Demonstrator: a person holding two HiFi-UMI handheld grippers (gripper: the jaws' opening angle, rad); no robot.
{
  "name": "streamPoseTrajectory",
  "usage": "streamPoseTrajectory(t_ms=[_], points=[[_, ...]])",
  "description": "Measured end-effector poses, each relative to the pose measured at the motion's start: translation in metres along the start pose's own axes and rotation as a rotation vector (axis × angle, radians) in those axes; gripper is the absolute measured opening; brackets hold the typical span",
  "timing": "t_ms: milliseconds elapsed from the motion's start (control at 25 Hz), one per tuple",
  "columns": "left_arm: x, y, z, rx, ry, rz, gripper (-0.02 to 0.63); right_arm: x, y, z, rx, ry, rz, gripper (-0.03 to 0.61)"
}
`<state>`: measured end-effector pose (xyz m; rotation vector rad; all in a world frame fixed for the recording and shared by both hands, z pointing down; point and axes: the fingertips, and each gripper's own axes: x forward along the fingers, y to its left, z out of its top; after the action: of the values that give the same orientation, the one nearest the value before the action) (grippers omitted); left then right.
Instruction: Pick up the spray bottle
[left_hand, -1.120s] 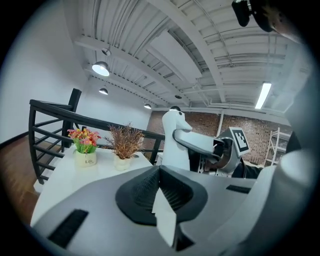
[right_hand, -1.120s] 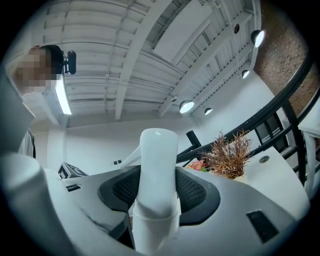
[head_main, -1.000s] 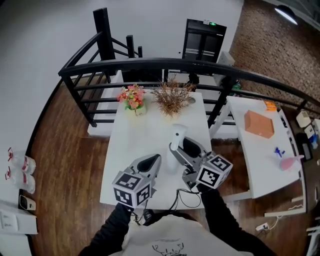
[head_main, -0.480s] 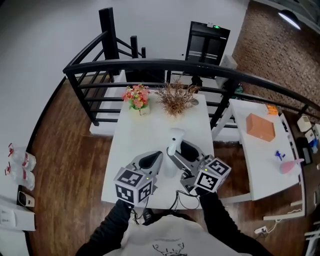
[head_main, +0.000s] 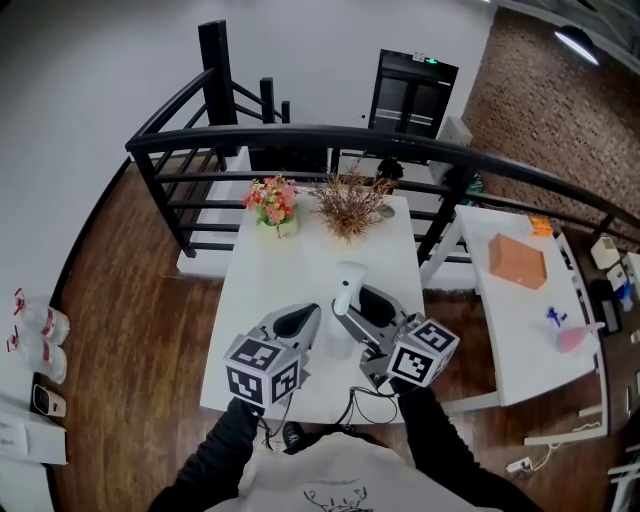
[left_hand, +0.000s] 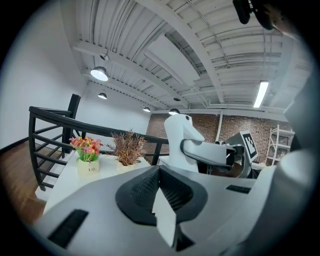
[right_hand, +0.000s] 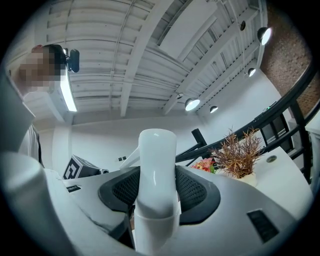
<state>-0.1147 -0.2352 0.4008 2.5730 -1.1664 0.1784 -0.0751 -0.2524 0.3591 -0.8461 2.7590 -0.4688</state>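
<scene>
White plastic spray bottle (right_hand: 156, 165) sits upright between the jaws of the right gripper (right_hand: 157, 192). Both ribbed black pads press its neck, with the head above them. It is over the near part of the white rectangular table (head_main: 270, 280). Left gripper (left_hand: 161, 186) has its jaws closed together, empty, just beside the bottle.

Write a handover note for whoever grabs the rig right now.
Right tongs: closed on the neck of the spray bottle, pads against both sides.
Left tongs: shut, empty, just left of the bottle in the head view.
Bottle: upright near the front of the white table; I cannot tell whether its base is off the top.
Done: reach and grip.
Left: lift it straight up, probably staying clear of the flower pot and dried plant at the far edge.
</scene>
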Motion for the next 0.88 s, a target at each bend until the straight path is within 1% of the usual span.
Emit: streamPoseTrajectory(t_ms=[280, 560, 880], points=[[-0.001, 0.004, -0.001, -0.004, 0.004, 0.005, -0.008, 0.005, 0.001, -0.004, -0.009, 0.016, 0.003, 0.201], [0.004, 0.009, 0.0, -0.008, 0.014, 0.012, -0.008, 0.009, -0.001, -0.011, -0.004, 0.057, 0.011, 0.199], [0.009, 0.004, 0.0, -0.021, 0.013, 0.01, -0.008, 0.0, -0.005, -0.012, 0.003, 0.061, 0.006, 0.199]])
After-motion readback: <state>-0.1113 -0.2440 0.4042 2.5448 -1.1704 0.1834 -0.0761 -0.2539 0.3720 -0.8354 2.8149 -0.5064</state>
